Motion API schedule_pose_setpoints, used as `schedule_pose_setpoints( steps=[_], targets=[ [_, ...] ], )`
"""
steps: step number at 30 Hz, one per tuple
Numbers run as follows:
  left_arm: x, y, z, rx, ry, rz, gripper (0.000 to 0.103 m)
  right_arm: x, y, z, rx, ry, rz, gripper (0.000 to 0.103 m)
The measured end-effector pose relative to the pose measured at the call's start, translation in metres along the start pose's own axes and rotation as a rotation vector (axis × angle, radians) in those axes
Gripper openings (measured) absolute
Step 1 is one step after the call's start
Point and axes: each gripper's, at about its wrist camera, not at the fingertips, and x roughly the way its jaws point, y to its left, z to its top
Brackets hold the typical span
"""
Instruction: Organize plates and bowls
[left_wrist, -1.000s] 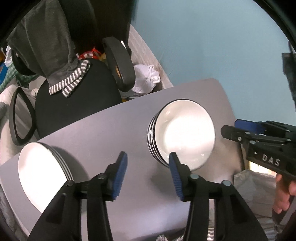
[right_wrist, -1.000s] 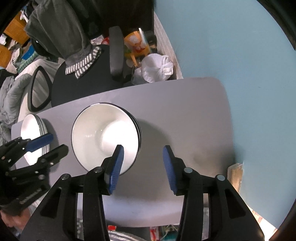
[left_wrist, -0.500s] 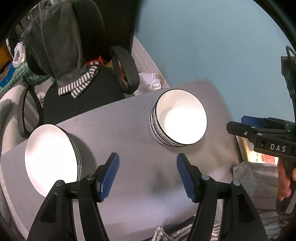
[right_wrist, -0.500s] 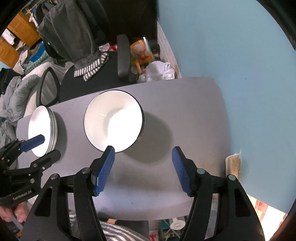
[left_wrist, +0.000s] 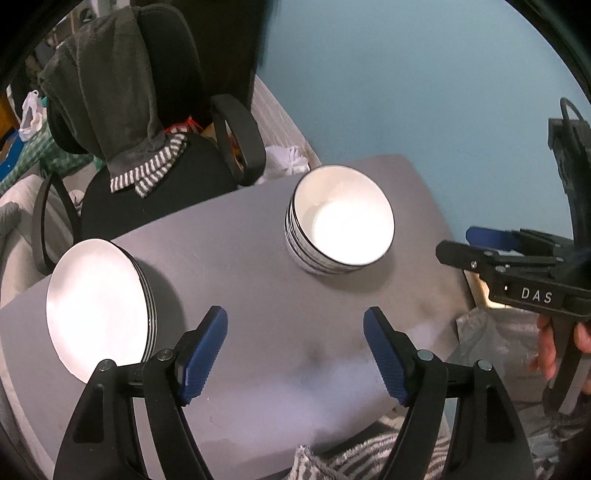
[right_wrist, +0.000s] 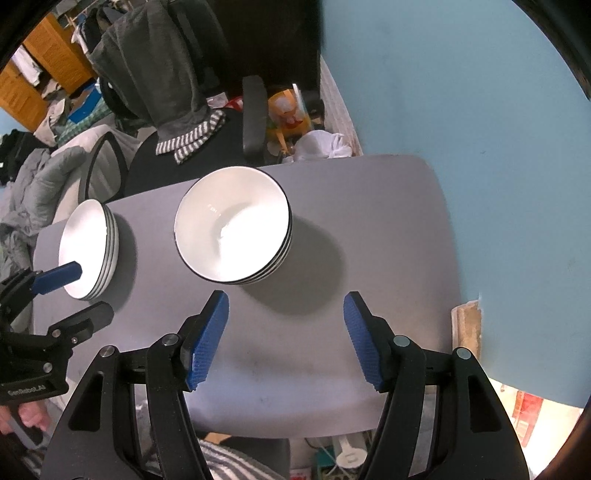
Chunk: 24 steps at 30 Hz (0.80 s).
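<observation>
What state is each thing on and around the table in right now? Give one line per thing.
Bowls: nested in one stack, upright, on the table.
Plates: stacked flat near the table's edge.
Left gripper: fingers opening, nothing between them.
Right gripper: open, empty.
Chair: grey garment draped over its back.

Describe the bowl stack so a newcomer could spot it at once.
Start at the grey table against the blue wall. Two white stacks sit on it; the bowl stack is the one nearer the wall. It is deep and black-rimmed, whereas the plate stack is flat.
</observation>
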Motion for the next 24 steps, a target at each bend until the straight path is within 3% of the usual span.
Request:
schedule_pose_setpoints(
  steps=[12,18,20,24],
  targets=[
    [0.005,-0.012,0.014,-0.006,-0.012,0.019,0.078,0.008,-0.016,0.005,-0.007,0.009,-0.013,0.065],
    [0.025,-0.007,0.032,-0.052,0.073,0.018,0.076,0.015,-0.029,0.019,-0.011,0.023,-0.012,0.066],
    [0.031,-0.005,0.039,-0.058,0.08,0.025,0.071,0.02,-0.032,0.025,-0.014,0.032,-0.007,0.067],
    [0.041,-0.001,0.053,-0.066,0.087,0.05,0.071,0.033,-0.036,0.034,-0.011,0.054,0.013,0.067]
  ],
)
